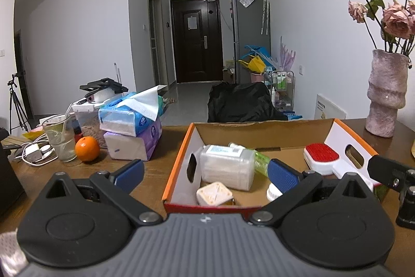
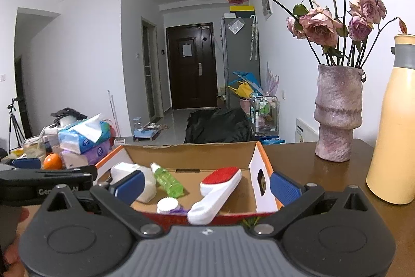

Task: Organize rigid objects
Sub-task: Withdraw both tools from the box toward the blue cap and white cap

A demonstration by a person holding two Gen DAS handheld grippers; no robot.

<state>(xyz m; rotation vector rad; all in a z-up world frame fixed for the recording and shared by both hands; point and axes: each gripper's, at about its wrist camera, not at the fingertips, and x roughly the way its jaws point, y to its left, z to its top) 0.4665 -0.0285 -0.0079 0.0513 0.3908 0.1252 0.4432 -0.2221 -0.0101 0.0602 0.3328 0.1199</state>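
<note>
Brown table (image 2: 298,160) carried an open box (image 1: 179,160) holding a lint brush (image 2: 220,188); both grippers (image 1: 206,174) (image 2: 206,184) gaped wide, empty.

Hidden behind a blue pad: part of the green bottle (image 1: 261,160) and the white round lid (image 1: 273,192). Cut off at the right edge: the cream flask (image 2: 394,121). Too small to read: print on the clear plastic box (image 1: 228,165).
</note>
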